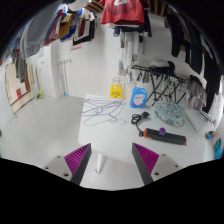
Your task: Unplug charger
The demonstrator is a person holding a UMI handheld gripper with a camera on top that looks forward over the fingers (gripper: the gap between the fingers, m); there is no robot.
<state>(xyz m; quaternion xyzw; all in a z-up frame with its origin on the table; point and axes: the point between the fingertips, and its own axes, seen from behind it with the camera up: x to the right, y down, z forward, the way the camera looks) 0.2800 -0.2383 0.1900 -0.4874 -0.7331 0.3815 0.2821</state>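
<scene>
Just the gripper [112, 160] showing here, poking forward from the bottom of the view. Two fingers [78, 160] spread well apart, a wide gap between them and nothing held in it. Purple pads [144, 158] on the inner faces, angled toward each other, tips pointing ahead. Held up off the white surface, hovering, touching nothing. No hand or sleeve visible.

Charger lying well ahead of your fingers

You can see the small black charger with its dark cable [139, 120] resting flat on the white bench, beyond your right finger and just beside a long dark device with an orange band; whether it is plugged in is too small to tell.
</scene>
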